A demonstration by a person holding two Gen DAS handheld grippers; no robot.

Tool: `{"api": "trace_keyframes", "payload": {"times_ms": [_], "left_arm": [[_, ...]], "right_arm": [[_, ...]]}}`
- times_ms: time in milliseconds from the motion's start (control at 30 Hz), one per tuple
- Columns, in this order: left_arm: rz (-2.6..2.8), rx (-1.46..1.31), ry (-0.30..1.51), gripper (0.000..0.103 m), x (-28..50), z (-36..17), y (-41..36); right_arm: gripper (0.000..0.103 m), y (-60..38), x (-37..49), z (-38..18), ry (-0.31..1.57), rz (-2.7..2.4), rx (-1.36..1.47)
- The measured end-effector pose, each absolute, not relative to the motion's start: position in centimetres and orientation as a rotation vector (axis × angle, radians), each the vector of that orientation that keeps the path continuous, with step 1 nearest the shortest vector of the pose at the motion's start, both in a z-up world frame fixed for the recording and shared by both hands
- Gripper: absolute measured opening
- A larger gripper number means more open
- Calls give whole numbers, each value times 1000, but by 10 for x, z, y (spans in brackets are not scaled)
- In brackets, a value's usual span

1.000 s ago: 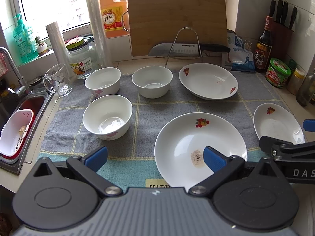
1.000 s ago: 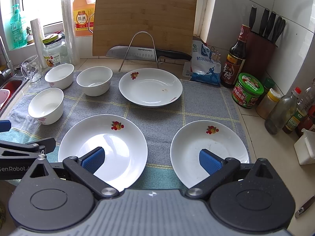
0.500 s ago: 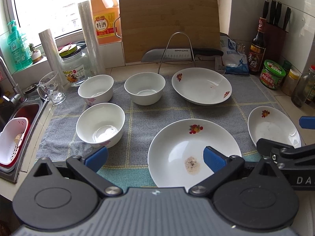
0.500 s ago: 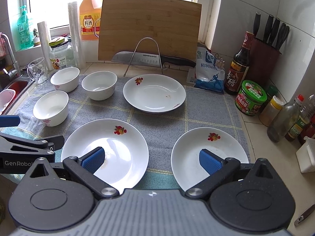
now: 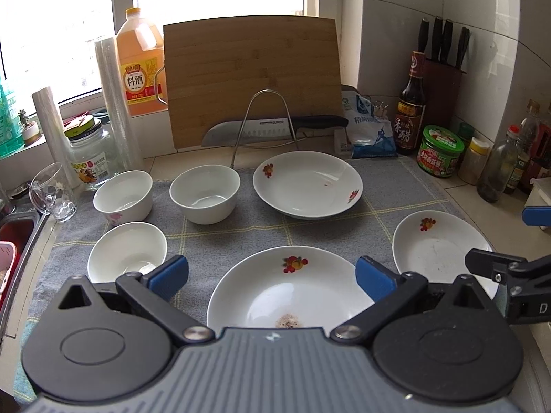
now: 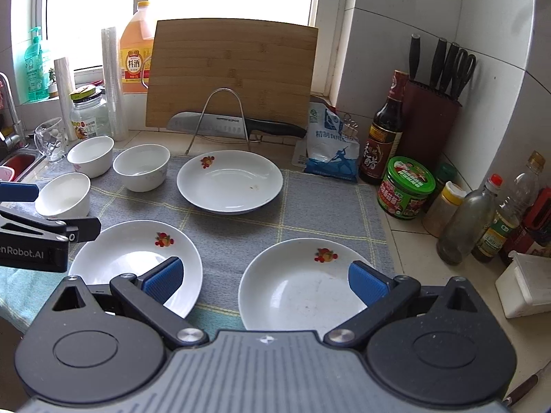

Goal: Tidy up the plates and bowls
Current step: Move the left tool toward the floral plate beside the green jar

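fingers (image 5: 168, 273) of left gripper (image 5: 272, 275): spread wide apart, blue pads facing inward, nothing held, nothing touched. positioned above near edge of near-left plate (image 5: 292, 289), which lies flat on grey checked cloth (image 5: 261, 230) covering the surface. small brown residue patch visible in that plate's well.

fingers (image 6: 366, 282) of right gripper (image 6: 263, 282): likewise spread wide apart, empty, no contact. positioned above near edge of near-right plate (image 6: 299, 282), flat on the same cloth, fruit motif at far rim.

third plate (image 5: 308, 184) at rear centre of cloth, well apart from both near plates, just in front of wire rack (image 5: 265, 120) carrying a knife (image 5: 275, 127). bamboo cutting board (image 5: 251, 79) upright behind rack, against window sill.

three bowls on left portion of cloth, all upright and separate: rear-left bowl (image 5: 123, 197), rear-centre bowl (image 5: 205, 198), near-left bowl (image 5: 126, 253). near-left bowl partly hidden behind left pad in left wrist view.

glass mug (image 5: 51, 192) beside rear-left bowl, at cloth edge near sink. glass jar (image 5: 91, 155) and cooking wine jug (image 5: 139, 65) behind bowls. bottles, green-lidded jar (image 6: 406, 187) and knife block (image 6: 430, 120) along right wall, off the cloth.
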State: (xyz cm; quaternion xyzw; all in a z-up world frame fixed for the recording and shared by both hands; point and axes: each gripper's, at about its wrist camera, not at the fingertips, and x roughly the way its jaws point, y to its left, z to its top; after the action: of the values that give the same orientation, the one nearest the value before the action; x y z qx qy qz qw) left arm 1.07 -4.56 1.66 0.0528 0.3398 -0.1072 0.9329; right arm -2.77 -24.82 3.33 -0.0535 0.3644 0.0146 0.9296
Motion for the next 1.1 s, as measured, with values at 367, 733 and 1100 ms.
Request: {"api": "trace_keyframes", "payload": {"times_ms": [367, 733, 1100], "left_arm": [[-360, 122, 684, 102, 20, 6, -85], [-401, 108, 739, 102, 29, -6, -122], [-425, 99, 753, 102, 37, -13, -132]], "right_arm": [[103, -310, -50, -1, 774, 23, -80], [103, -343, -53, -78, 882, 81, -54], [103, -332, -30, -104, 861, 165, -87]]}}
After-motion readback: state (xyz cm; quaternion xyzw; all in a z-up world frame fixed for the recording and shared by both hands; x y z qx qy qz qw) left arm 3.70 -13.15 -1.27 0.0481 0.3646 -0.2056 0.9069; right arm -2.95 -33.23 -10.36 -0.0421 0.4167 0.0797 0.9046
